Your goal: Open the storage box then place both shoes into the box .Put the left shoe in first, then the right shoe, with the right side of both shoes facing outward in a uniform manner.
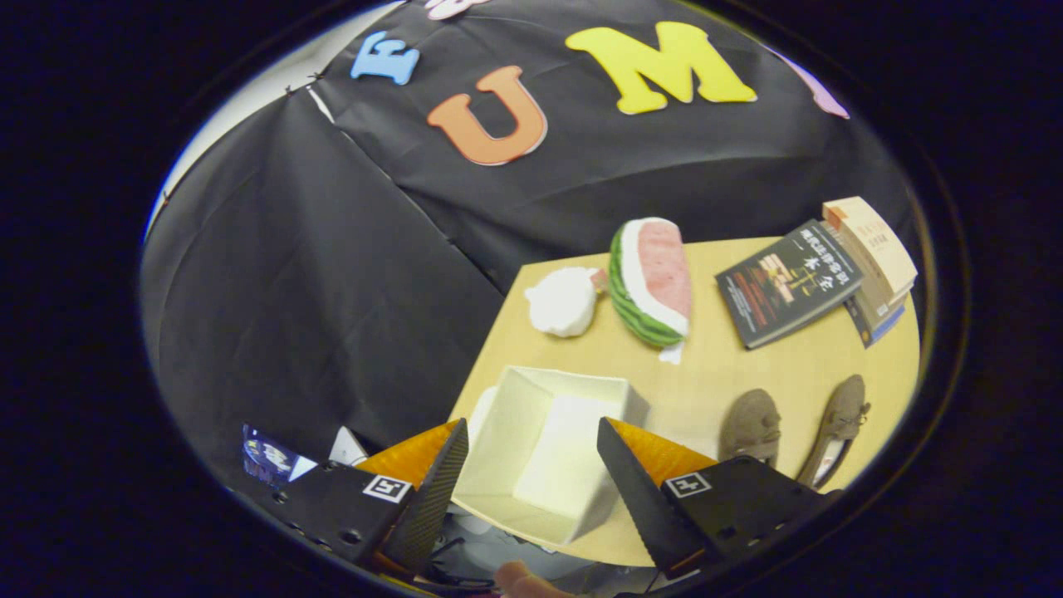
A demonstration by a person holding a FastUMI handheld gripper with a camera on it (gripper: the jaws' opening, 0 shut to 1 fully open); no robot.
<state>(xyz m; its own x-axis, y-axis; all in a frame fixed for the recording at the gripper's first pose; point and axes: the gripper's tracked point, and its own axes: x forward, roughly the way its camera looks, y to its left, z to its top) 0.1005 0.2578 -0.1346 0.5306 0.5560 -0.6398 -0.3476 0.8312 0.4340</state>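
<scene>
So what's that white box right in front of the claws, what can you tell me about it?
The storage box is a plain white, square-sided bin that looks like stiff fabric or card. It is open on top with nothing inside. It sits near the edge of the wooden table, partly between the open fingers of the gripper; neither finger visibly touches it.

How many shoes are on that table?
2. One brown shoe lies just past the gripper's open fingers, beside the white box. The other shoe lies alongside it, farther from the box. Both are partly hidden.
</scene>
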